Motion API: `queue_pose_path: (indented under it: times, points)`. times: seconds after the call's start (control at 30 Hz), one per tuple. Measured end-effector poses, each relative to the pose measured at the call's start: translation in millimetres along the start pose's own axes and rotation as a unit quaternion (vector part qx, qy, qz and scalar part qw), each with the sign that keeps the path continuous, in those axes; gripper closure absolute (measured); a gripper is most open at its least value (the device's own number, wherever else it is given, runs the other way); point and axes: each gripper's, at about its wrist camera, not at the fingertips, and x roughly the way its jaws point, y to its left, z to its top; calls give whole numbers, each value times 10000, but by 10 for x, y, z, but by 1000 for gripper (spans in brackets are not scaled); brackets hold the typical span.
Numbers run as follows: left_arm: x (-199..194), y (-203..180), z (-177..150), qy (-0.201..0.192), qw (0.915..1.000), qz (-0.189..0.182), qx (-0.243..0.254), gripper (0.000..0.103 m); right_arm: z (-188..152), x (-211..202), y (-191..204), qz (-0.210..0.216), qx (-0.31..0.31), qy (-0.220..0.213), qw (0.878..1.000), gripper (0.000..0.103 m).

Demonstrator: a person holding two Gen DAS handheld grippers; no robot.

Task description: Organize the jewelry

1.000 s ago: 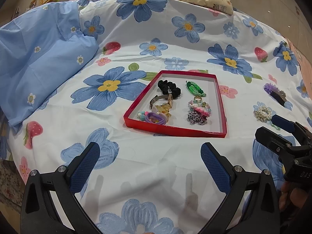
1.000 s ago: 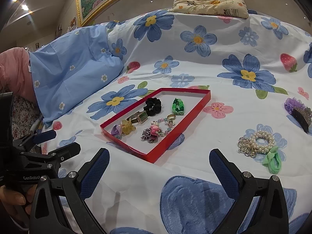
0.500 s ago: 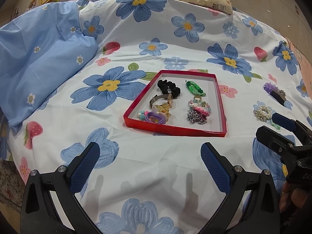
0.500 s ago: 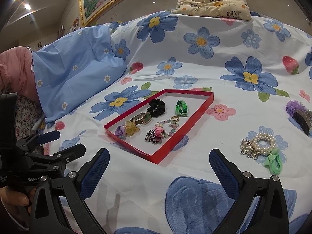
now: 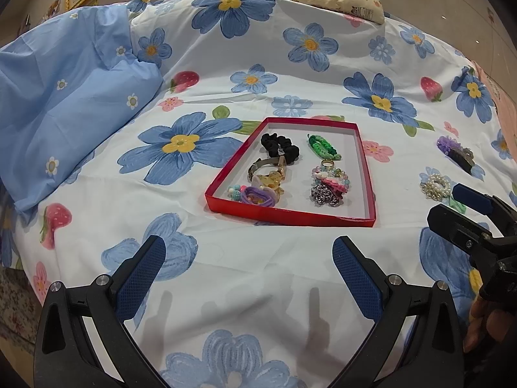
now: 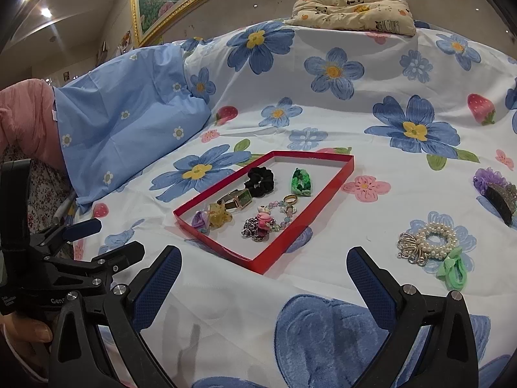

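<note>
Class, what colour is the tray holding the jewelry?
Red; the left wrist view shows it best.

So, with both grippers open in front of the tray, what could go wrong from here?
The pearl bracelet, metal brooch and green hair tie lie touching, so the right gripper may lift more than one. The red tray already holds many pieces; a new drop could tangle with the beaded bracelet. The soft bedsheet might get pinched too.

Surface: a bed [image 6: 371, 291] under a white floral sheet.
Middle: a red tray [image 6: 274, 252].
Right of tray: pearl scrunchie [image 6: 436, 239], green tie [image 6: 452, 271], purple clip [image 6: 494, 187].
Far edge: panda-print cushion [image 6: 352, 9].
Left: blue pillow [image 6: 129, 129].
</note>
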Motion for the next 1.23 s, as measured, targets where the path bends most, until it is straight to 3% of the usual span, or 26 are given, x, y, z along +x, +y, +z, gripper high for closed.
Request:
queue_pose_path:
  times: [1.23]
  points:
    - [172, -81, 72, 93, 9998, -139, 99, 0, 61, 31, -108, -82, 104, 46, 9999, 0]
